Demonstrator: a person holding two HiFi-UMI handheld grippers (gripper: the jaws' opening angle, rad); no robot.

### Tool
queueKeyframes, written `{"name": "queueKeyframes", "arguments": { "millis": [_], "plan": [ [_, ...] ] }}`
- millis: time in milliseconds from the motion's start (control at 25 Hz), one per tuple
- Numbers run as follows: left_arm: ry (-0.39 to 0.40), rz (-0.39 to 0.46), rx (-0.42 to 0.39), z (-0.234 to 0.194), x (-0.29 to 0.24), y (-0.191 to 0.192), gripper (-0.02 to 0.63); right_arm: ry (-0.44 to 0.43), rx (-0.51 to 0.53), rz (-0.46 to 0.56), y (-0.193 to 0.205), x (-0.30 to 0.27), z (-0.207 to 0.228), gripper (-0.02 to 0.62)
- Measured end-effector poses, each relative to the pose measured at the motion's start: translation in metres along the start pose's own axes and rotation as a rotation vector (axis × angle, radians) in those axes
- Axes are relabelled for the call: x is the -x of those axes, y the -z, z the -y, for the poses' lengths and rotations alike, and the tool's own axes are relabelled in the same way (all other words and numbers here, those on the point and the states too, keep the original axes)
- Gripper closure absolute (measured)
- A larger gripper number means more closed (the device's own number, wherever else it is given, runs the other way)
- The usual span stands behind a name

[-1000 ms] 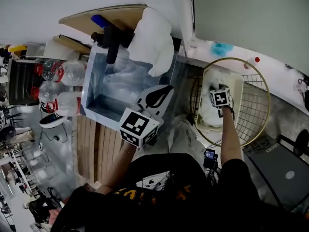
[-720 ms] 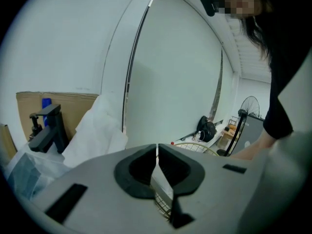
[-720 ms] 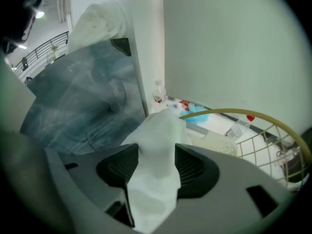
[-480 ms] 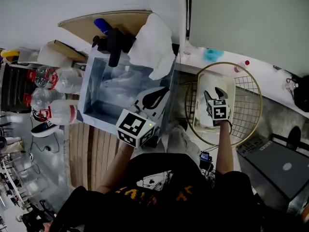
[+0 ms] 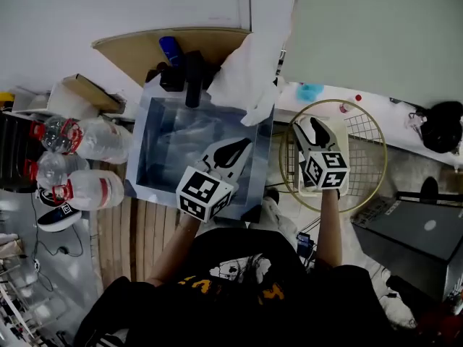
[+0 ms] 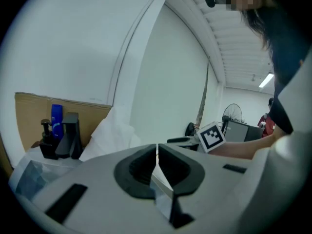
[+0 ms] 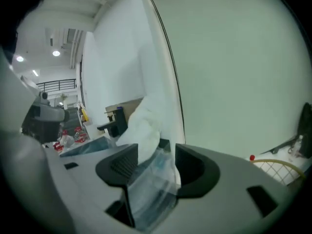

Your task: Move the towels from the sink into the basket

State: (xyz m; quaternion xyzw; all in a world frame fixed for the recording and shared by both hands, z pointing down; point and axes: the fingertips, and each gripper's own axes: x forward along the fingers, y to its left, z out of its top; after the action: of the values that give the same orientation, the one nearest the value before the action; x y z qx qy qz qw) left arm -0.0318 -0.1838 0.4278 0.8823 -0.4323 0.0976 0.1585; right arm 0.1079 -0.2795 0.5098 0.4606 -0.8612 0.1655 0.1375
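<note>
A white towel [image 5: 249, 78] hangs over the far right corner of the steel sink [image 5: 155, 154]; it also shows in the left gripper view [image 6: 109, 135] and the right gripper view [image 7: 141, 126]. Another white towel [image 5: 343, 134] lies in the round wire basket [image 5: 376, 161] to the sink's right. My left gripper [image 5: 246, 144] hovers over the sink's near right side, jaws shut on nothing [image 6: 157, 152]. My right gripper [image 5: 307, 130] is raised above the basket. Its jaws have just been opening and stand apart with no towel between them [image 7: 156, 165].
Black tap fittings [image 5: 189, 74] and a blue bottle [image 5: 170, 49] stand behind the sink on a brown board [image 5: 137, 49]. Several water bottles [image 5: 87, 139] lie left of the sink. A dark case [image 5: 412, 244] sits right of the basket.
My right gripper has risen out of the basket, leaving the white towel lying there. My left gripper has shifted slightly over the sink, still shut.
</note>
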Motion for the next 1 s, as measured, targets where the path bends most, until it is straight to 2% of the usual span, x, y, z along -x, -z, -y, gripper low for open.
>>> {"name": "queueKeyframes", "arguments": {
  "millis": [280,360,560,640,760,1000],
  "plan": [
    [0.065,0.003,-0.036,-0.028,0.049,0.008,0.589,0.001,0.021,0.103,-0.056,-0.035,-0.067,0.341],
    [0.063,0.009,-0.041,-0.040,0.060,0.007,0.589,0.005,0.040,0.113,-0.069,-0.047,-0.079,0.337],
    [0.031,0.033,-0.033,-0.070,0.083,0.002,0.589,0.025,0.118,0.087,-0.096,-0.085,-0.092,0.283],
    [0.013,0.039,-0.023,-0.081,0.090,0.001,0.589,0.034,0.148,0.043,-0.100,-0.105,-0.089,0.265],
    [-0.016,0.047,-0.012,-0.096,0.098,0.001,0.589,0.048,0.179,-0.074,-0.091,-0.139,-0.081,0.234],
    [-0.077,0.044,0.025,-0.119,0.113,0.011,0.589,0.060,0.265,-0.340,-0.036,-0.204,-0.075,0.189]
  ]
}}
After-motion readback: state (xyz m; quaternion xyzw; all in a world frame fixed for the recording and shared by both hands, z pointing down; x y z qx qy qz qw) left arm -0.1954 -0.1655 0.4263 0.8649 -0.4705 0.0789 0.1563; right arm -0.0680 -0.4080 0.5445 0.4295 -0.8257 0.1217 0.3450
